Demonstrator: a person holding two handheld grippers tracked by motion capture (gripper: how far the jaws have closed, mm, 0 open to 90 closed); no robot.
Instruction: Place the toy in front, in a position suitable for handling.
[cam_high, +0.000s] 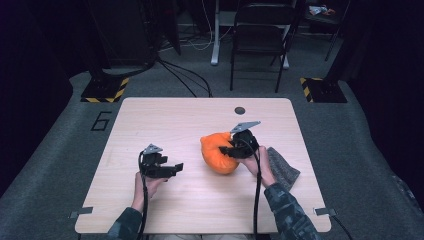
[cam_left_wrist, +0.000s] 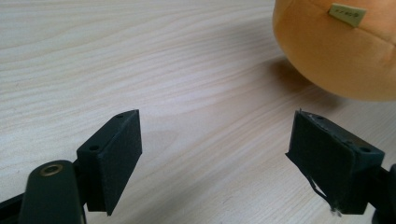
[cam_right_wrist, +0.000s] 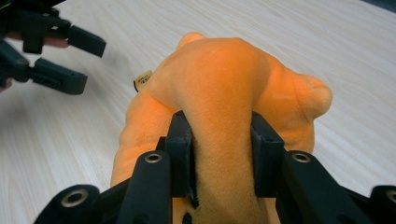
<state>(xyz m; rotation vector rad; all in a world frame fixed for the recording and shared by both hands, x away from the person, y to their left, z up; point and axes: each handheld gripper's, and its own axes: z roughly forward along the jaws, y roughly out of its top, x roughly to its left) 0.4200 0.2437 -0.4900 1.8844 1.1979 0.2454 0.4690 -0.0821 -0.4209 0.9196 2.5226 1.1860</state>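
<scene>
1. The plush toy (cam_high: 219, 152) lies on the table (cam_high: 165, 125), right of centre.
2. The right gripper (cam_high: 231, 149) sits at the toy's right side, a fold of the toy between its jaws.
3. The left gripper (cam_high: 176, 168) rests left of the toy, near it but apart.
4. A cloth (cam_high: 283, 168), possibly a knitted piece, lies right of the right hand (cam_high: 261, 167), near the table's right edge.
5. A chair (cam_high: 260, 35) stands on the floor behind the table.

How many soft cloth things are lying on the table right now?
2: the orange plush toy near the table's middle, clamped in the right gripper, and a grey knitted cloth beside the right hand, at the table's right edge.
</scene>
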